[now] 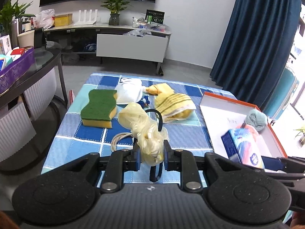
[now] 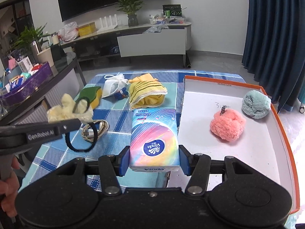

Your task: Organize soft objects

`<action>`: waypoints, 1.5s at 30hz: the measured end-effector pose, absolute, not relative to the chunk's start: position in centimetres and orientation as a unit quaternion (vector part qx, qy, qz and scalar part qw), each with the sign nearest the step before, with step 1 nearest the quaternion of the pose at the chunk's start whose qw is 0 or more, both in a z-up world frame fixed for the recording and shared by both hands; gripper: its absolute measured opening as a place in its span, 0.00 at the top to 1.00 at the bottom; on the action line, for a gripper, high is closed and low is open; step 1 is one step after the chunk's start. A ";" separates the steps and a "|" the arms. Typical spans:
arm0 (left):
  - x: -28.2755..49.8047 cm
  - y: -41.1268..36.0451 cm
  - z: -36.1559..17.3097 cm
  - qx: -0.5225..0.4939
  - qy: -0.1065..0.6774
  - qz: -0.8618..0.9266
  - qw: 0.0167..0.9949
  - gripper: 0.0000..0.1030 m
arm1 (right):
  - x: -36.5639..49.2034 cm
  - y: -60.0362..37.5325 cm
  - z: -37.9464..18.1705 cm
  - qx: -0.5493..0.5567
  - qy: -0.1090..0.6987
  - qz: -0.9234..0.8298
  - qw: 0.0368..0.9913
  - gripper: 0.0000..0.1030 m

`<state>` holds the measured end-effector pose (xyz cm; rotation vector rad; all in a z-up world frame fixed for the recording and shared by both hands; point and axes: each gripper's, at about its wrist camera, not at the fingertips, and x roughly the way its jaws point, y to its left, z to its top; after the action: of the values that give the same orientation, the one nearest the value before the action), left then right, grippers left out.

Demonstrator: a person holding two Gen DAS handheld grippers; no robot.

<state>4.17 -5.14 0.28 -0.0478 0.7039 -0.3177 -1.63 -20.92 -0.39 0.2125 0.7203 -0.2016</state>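
My left gripper (image 1: 152,155) is shut on a pale yellow rubber glove (image 1: 142,129) with a black band (image 1: 159,122) looped around it, held above the checked cloth; it also shows in the right wrist view (image 2: 68,107). My right gripper (image 2: 154,160) is shut on a Vinda tissue pack (image 2: 154,139), held beside the left edge of the white box with orange rim (image 2: 274,103). A pink plush ball (image 2: 227,126) and a teal plush ball (image 2: 255,104) lie in the box. A green-and-yellow sponge (image 1: 99,107), a white pouch (image 1: 129,93) and a yellow striped towel (image 1: 174,101) lie on the cloth.
A coiled white cable (image 2: 95,128) lies on the blue checked tablecloth (image 1: 188,135). A dark glass side table (image 1: 43,61) with a purple tray (image 1: 17,70) stands at the left. A TV cabinet (image 1: 131,45) is behind, a blue curtain (image 1: 257,38) at the right.
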 end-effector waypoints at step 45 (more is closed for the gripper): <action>-1.4 -10.6 2.3 -0.005 0.310 -0.205 0.929 0.77 | -8.6 -24.3 2.2 0.126 0.295 -0.135 0.938 0.38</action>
<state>-1.36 -10.55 2.29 -0.0102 0.6347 -0.4191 -8.58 -24.34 2.23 0.2568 0.6017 -0.2767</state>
